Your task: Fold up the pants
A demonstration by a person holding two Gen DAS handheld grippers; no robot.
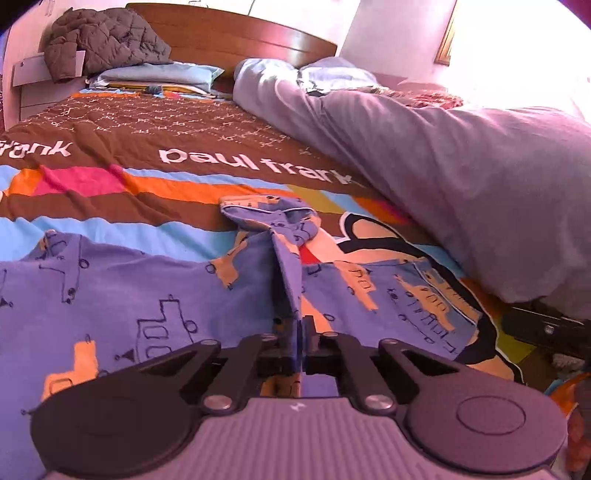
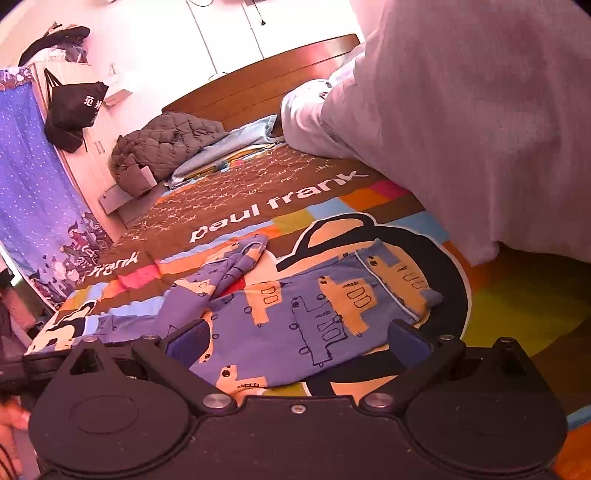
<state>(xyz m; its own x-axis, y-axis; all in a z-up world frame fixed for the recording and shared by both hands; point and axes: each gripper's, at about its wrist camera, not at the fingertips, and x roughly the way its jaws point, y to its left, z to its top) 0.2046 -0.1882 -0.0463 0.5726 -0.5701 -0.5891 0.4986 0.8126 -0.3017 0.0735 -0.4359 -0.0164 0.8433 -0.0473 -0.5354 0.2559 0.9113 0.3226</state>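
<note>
Blue pants (image 1: 140,295) printed with orange trucks lie spread on the colourful bedspread (image 1: 207,192). My left gripper (image 1: 298,332) is shut on a raised ridge of the pants' cloth, which runs away from the fingers toward a bunched leg end (image 1: 273,218). In the right wrist view the pants (image 2: 314,306) lie flat in front of my right gripper (image 2: 299,343). It is open, its blue-padded fingers (image 2: 188,343) wide apart above the cloth's near edge, with nothing pinched. The twisted leg (image 2: 229,269) lies at the far left of the pants.
A bulky grey duvet (image 1: 461,177) is heaped along the right of the bed. At the wooden headboard (image 1: 236,33) lie a brown quilted jacket (image 1: 107,40) and a blue pillow (image 1: 162,74). A blue curtain (image 2: 33,192) and a black bag (image 2: 74,110) are at the left.
</note>
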